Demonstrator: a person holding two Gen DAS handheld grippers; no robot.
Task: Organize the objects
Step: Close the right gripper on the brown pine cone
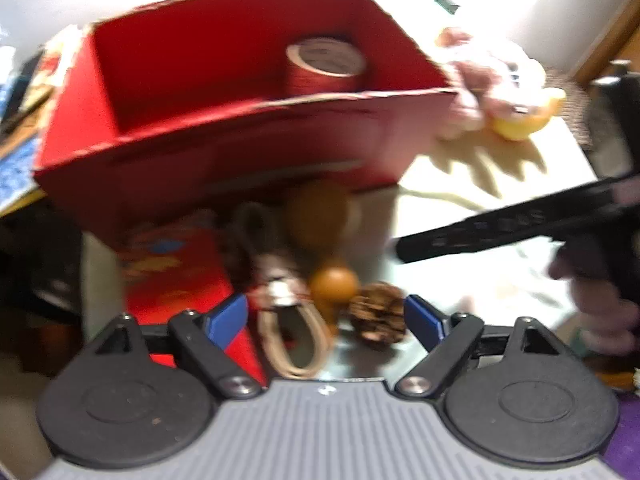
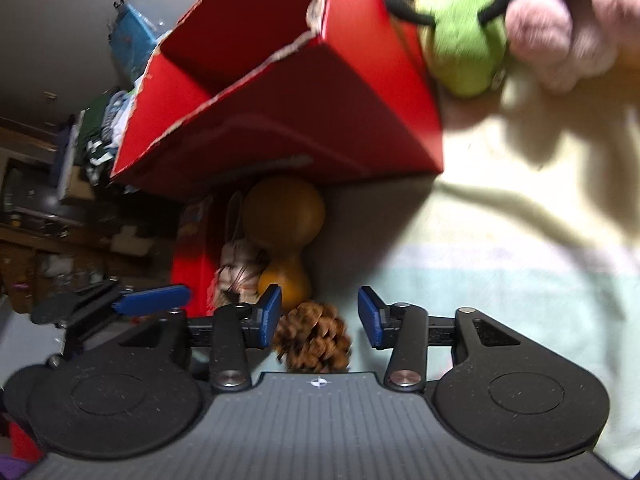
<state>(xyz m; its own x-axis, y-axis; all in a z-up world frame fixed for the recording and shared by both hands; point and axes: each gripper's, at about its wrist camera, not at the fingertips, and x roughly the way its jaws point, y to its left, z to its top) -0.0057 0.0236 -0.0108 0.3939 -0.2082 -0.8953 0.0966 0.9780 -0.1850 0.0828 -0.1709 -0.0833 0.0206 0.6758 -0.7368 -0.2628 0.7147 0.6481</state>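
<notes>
The red cardboard box (image 1: 224, 120) fills the upper middle of your left wrist view, open at the top, with a roll of tape (image 1: 326, 65) standing inside near its right wall. To its right, at the upper right, sit a pink plush toy (image 1: 484, 76) and a green one (image 2: 464, 44). Below the box, at centre, lies a brown wooden gourd (image 1: 324, 236), touching a small rabbit charm (image 2: 236, 260) on its left. The pine cone (image 2: 314, 338) lies lowest, at bottom centre. Your right gripper (image 2: 320, 316) is released, its blue pads either side of the cone, not pressing. Your left gripper (image 1: 325, 320) stands wide, holding nothing.
</notes>
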